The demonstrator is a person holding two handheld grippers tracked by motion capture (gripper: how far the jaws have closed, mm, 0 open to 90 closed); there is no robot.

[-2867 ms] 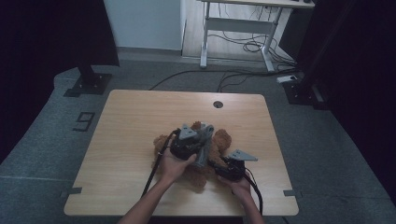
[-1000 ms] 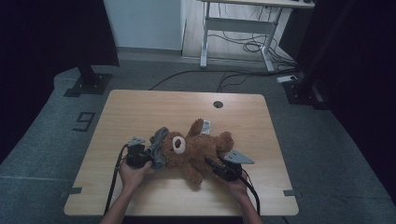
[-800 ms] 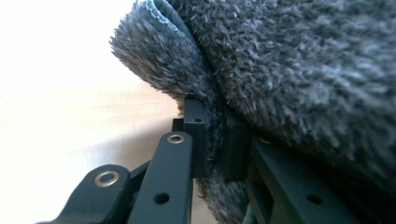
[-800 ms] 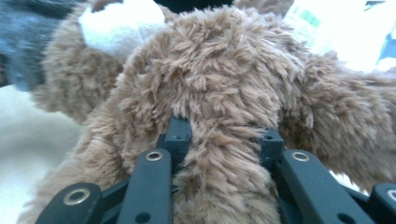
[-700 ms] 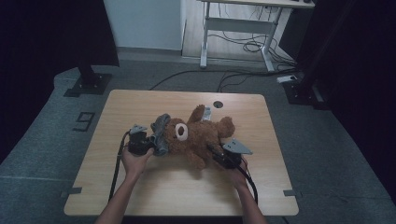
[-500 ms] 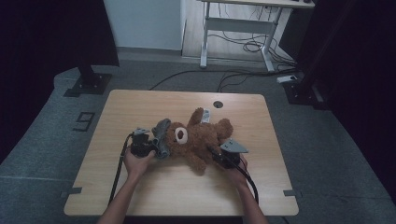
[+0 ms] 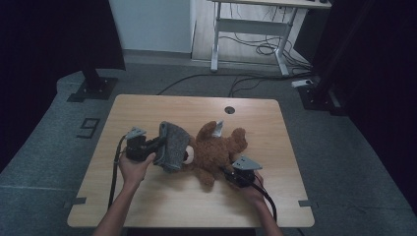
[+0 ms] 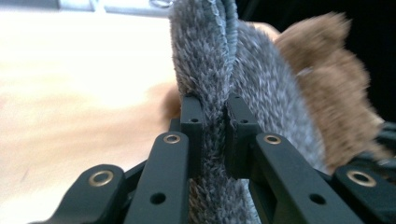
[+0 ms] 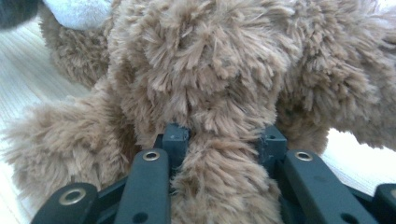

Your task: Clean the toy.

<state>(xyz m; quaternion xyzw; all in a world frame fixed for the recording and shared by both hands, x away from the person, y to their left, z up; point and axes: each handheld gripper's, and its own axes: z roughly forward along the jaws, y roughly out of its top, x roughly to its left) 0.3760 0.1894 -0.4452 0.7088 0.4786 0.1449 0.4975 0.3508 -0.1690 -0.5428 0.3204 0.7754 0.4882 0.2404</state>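
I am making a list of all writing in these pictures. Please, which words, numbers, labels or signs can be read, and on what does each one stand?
"9": a dark figure marked on the grey floor, left of the wooden table.
White tag on the brown teddy bear: any print on it is too small to read.
Grey knitted hat, left gripper, right gripper: no writing to be seen.

Brown teddy bear [image 7: 216,150] lying flat — grey hat [image 7: 173,146] over head.
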